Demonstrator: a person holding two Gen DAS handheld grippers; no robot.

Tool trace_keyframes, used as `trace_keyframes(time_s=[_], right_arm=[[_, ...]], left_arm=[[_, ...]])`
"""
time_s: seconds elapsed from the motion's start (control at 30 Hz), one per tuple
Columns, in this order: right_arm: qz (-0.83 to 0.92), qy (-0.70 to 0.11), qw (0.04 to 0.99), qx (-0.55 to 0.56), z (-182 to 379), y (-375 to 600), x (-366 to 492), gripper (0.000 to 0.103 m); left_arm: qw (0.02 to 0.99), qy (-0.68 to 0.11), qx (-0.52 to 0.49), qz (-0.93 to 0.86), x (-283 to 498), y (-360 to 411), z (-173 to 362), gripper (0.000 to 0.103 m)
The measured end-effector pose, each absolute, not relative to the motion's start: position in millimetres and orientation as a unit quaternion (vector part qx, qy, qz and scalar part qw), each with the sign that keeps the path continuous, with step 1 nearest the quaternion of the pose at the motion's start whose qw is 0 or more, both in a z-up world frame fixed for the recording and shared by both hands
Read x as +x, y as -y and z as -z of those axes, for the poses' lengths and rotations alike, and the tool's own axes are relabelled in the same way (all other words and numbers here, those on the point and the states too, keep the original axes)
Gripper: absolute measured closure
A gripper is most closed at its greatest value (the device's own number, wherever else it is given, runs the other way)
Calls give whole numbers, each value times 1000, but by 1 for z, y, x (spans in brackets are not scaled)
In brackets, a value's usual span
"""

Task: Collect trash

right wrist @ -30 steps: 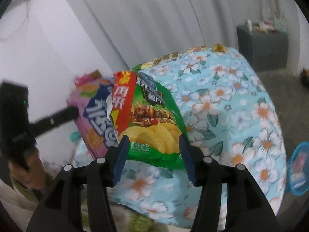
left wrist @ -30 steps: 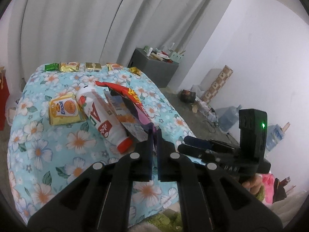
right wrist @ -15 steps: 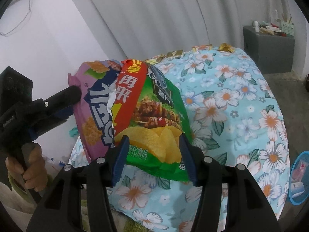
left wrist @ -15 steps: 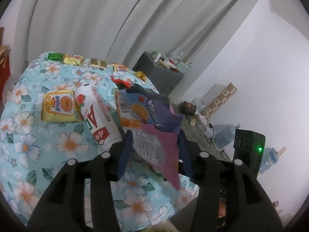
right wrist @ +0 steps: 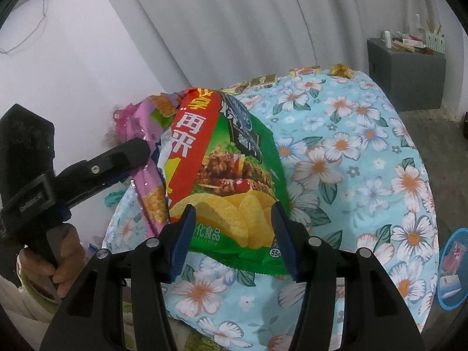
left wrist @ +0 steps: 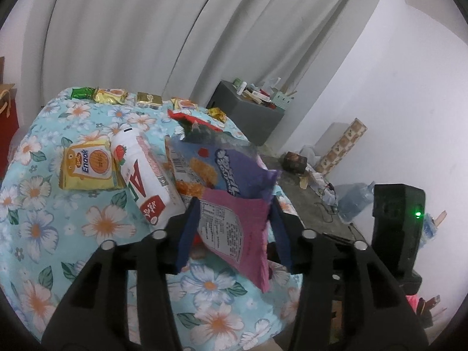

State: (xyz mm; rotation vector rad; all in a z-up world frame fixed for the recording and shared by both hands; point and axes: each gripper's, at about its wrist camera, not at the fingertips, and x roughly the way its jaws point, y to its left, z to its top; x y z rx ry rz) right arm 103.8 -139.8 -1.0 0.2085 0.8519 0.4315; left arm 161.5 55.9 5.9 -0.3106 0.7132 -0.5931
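My left gripper (left wrist: 234,231) stands open around a pink and purple snack bag (left wrist: 234,204), which hangs between its blue pads. The same bag shows in the right wrist view (right wrist: 146,175) beside the left gripper's fingers (right wrist: 117,158). My right gripper (right wrist: 234,234) is open with a green and red chip bag (right wrist: 231,175) between its pads; whether the pads touch it I cannot tell. A white strawberry drink bottle (left wrist: 143,175) and a yellow Enaak packet (left wrist: 87,166) lie on the floral tablecloth (left wrist: 44,234).
Several small snack packets (left wrist: 146,98) line the table's far edge by the white curtain. A grey cabinet (left wrist: 248,114) with clutter stands behind. Floor clutter and a water jug (left wrist: 351,199) lie to the right. A blue basket (right wrist: 453,269) sits on the floor at the right.
My left gripper was shut one second ago and has opened around the pink and purple bag. Both bags have lifted higher above the table.
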Motion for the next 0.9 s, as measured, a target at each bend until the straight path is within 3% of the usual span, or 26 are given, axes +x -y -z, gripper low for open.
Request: trace_keyframes(time_s=[0.4, 0.73, 0.9], right_arm=[[-222, -386, 895, -5, -1, 111, 81, 51], [-162, -377, 901, -145, 24, 76, 76, 51], [-121, -366, 911, -149, 28, 80, 86, 55]], left_arm=[[879, -353, -165, 275, 169, -68, 2, 82], [880, -354, -163, 273, 170, -70, 1, 84], [881, -352, -160, 273, 169, -70, -1, 84]])
